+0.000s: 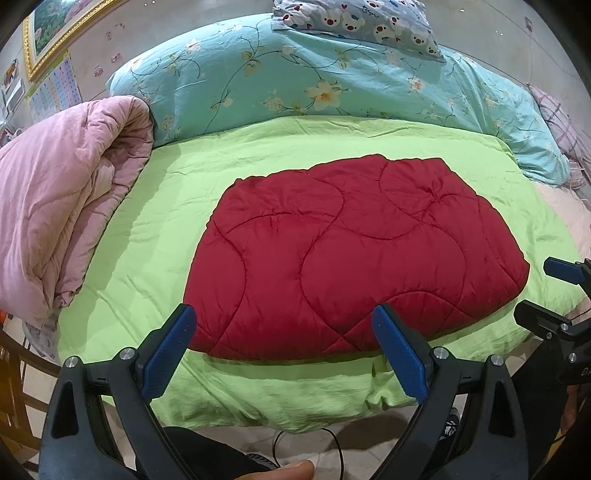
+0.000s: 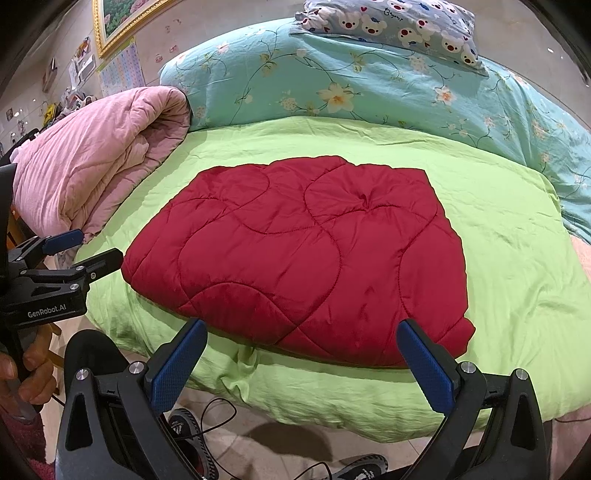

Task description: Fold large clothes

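A red quilted garment point(image 1: 343, 254) lies folded into a flat, roughly rectangular pad on the lime-green sheet point(image 1: 147, 236); it also shows in the right wrist view point(image 2: 306, 254). My left gripper point(image 1: 284, 314) is open and empty, held just before the pad's near edge. My right gripper point(image 2: 303, 326) is open and empty, also at the near edge, toward the pad's right half. The right gripper shows at the right border of the left wrist view point(image 1: 546, 291). The left gripper shows at the left border of the right wrist view point(image 2: 86, 247).
A rolled pink quilt point(image 1: 62, 218) lies on the bed's left side. A teal floral duvet point(image 1: 314, 77) and a bear-print pillow point(image 1: 362, 26) lie at the back. The green sheet point(image 2: 517, 258) hangs over the near bed edge. Shoes and a cable point(image 2: 207, 424) lie on the floor.
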Tool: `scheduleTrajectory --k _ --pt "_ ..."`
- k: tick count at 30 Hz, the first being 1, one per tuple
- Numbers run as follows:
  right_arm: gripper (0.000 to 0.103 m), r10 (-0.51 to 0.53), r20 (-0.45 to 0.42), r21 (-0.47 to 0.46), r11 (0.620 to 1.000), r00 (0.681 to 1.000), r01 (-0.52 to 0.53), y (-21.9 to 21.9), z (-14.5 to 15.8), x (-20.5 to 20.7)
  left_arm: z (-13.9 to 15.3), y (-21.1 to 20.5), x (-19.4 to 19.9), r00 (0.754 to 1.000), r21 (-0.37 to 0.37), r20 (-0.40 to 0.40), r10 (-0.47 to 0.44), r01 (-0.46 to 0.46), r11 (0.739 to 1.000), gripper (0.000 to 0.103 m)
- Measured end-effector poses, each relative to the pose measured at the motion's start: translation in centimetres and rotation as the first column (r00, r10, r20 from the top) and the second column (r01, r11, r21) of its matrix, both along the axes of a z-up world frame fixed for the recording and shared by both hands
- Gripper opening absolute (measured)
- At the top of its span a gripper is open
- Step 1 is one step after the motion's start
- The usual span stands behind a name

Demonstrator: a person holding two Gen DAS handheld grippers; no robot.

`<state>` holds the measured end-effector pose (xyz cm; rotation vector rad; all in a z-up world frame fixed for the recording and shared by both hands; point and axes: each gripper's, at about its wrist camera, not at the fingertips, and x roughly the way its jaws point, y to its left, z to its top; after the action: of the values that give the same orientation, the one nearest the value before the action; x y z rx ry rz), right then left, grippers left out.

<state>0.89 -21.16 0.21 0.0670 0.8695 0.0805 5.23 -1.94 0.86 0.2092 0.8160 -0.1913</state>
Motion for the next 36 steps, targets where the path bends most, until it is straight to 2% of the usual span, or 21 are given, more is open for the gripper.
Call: scheduleTrajectory --k 36 --pt "0.103 -0.011 0.01 0.001 1.0 1.0 0.011 -0.51 0.52 -0.08 0.47 -0.25 0.07 1.0 0.01 0.011 -0.006 0.006 1.0 0.097"
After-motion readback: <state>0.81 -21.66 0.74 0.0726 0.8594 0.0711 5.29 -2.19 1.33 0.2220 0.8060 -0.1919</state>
